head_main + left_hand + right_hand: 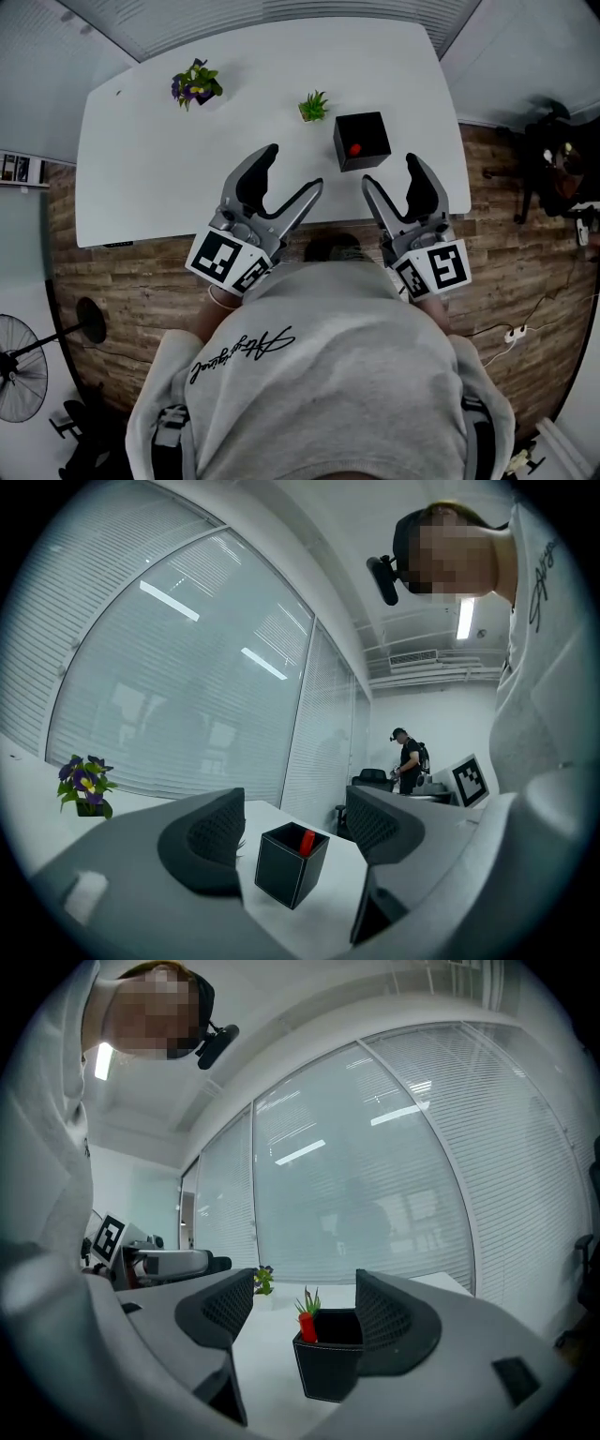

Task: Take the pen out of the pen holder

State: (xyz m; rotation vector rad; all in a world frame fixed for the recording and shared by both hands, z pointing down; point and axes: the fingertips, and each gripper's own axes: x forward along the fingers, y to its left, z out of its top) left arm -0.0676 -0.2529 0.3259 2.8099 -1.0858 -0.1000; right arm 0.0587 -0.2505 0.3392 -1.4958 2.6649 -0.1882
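In the head view, a white worktop (150, 178) carried a black square pen holder (362, 141) near its front edge, towards the right. The pen (355, 148) stood inside it, and only its red top showed above the rim. A small green plant (314, 106) stood just beside the holder, and a pot with purple flowers (195, 84) stood well apart to the left. The left gripper (295, 169) and the right gripper (390, 171) were held over the front edge, both with fingers spread wide and nothing between them.

In the left gripper view, the fingers (211, 841) were wide apart and empty. The pen holder (291, 864) was seen between them, further off on the worktop, with the red pen (307, 841) leaning at its far corner.

In the right gripper view, the fingers (225, 1312) were also wide and empty. The pen holder (328, 1368) stood close in front, partly covered by one finger. The red pen (307, 1327) stood upright at the holder's left corner.
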